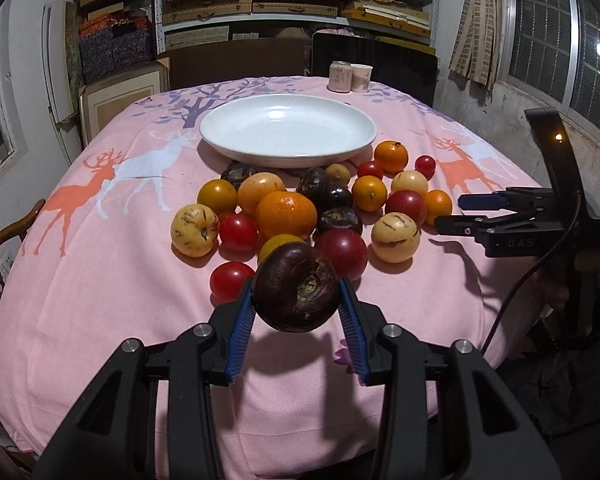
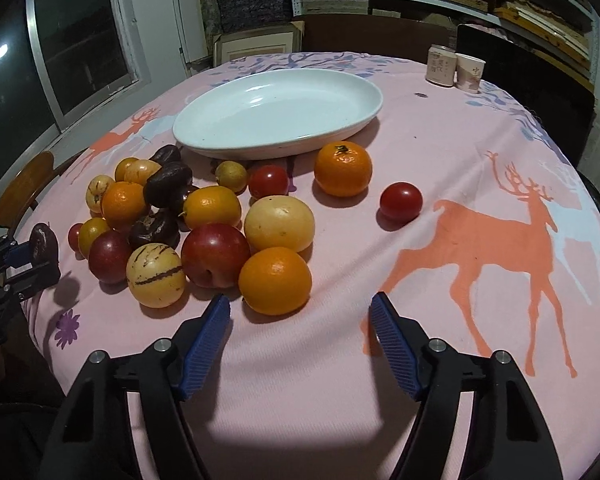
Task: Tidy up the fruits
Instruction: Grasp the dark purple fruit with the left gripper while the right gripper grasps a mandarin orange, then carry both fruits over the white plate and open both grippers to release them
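Observation:
My left gripper (image 1: pixel 298 292) is shut on a dark purple-brown fruit (image 1: pixel 296 286) and holds it above the pink tablecloth, in front of the fruit pile (image 1: pixel 300 208). It also shows in the right wrist view (image 2: pixel 42 242) at the far left. The pile holds oranges, red tomatoes, yellow striped melons and dark fruits. An empty white oval plate (image 1: pixel 288 128) sits behind the pile. My right gripper (image 2: pixel 300 308) is open and empty, low over the cloth just right of an orange (image 2: pixel 275 280). It shows in the left wrist view (image 1: pixel 460 212) to the right of the pile.
A can (image 1: pixel 339 76) and a paper cup (image 1: pixel 360 77) stand at the table's far edge. A lone tomato (image 2: pixel 401 201) and an orange (image 2: pixel 343 168) lie right of the pile. Chairs stand around the table, and shelves with boxes line the back wall.

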### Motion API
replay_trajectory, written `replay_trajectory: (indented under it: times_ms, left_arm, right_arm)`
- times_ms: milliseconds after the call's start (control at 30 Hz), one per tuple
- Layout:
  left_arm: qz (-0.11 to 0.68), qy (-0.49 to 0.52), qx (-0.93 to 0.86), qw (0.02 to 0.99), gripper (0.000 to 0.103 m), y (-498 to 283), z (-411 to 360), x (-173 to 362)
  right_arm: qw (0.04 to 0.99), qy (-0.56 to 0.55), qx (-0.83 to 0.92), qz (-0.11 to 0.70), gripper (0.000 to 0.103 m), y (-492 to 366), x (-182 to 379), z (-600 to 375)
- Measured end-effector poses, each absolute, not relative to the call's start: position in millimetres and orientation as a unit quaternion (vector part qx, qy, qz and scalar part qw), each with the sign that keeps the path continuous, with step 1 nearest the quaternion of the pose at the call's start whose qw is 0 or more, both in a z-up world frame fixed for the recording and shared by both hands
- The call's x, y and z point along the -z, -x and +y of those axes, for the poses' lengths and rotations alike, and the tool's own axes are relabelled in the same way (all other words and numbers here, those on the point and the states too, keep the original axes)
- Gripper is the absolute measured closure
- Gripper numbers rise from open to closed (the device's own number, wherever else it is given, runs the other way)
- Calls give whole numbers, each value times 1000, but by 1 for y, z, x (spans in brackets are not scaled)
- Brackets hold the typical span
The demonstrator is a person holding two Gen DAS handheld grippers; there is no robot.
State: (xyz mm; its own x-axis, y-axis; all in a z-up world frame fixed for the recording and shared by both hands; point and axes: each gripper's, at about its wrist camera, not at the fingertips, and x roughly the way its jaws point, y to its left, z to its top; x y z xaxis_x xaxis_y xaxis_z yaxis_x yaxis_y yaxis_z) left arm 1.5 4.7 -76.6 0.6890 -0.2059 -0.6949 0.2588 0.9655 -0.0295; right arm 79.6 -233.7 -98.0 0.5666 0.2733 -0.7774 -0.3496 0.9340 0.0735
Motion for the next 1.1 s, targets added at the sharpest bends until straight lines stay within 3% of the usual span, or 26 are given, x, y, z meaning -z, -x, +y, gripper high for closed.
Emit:
replay_trajectory:
  times_ms: [33, 133, 267, 767, 1100]
  left_arm:
    - [375, -34, 126, 918, 63, -2, 6, 78]
    - [379, -32, 126, 916, 63, -4, 7, 81]
    - [381, -27, 128, 915, 63, -4, 8, 83]
    - [370, -2, 144, 918, 63, -25, 14, 65]
    - [377, 20, 154, 913, 63, -136, 7, 35]
  right_arm:
    - [881, 47, -181, 434, 47, -83, 99, -230]
    - [878, 53, -194, 433, 60, -89, 99, -225]
    - [881, 51, -201, 426, 65, -87, 97, -226]
    - [911, 27, -197, 361, 65, -81, 59, -254]
    - [906, -5, -194, 377, 65, -178, 35, -243]
